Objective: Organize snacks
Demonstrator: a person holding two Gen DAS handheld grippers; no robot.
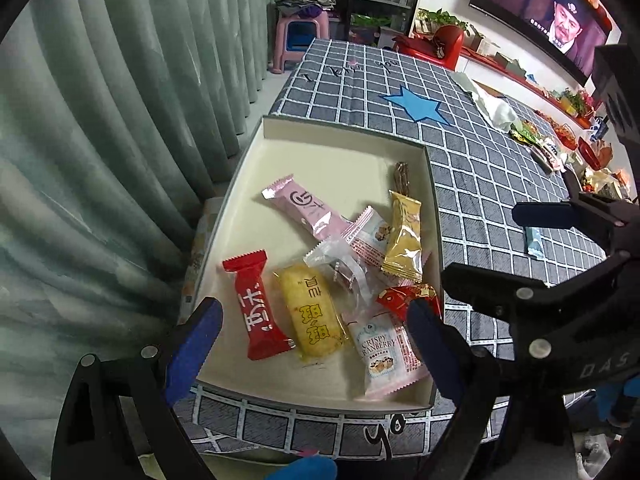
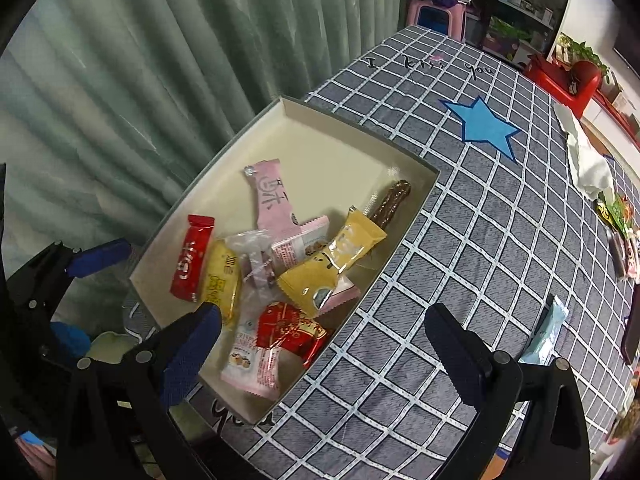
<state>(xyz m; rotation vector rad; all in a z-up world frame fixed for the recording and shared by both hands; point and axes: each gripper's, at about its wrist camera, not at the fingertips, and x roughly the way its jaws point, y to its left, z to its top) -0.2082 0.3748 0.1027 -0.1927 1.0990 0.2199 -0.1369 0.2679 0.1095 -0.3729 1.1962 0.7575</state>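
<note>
A shallow cream box (image 1: 320, 152) (image 2: 320, 140) sits at the near left of the checked table and holds several wrapped snacks: a red bar (image 1: 256, 308) (image 2: 192, 256), a yellow pack (image 1: 308, 316), a pink pack (image 1: 304, 208) (image 2: 272, 200), a gold pack (image 1: 404, 240) (image 2: 336, 260), a cranberry pack (image 1: 384, 352) and a red foil candy (image 2: 288, 328). My left gripper (image 1: 316, 344) is open and empty just above the box's near end. My right gripper (image 2: 320, 352) is open and empty over the box's near right corner. A light blue snack (image 2: 548, 332) (image 1: 534, 242) lies on the table.
The checked tablecloth (image 2: 460, 240) has a blue star (image 2: 484, 124). A heap of loose snacks (image 1: 560, 148) and a white cloth (image 1: 496, 108) lie at the far right. Green curtains (image 1: 100, 120) hang on the left. A TV (image 1: 552, 4) is on the wall.
</note>
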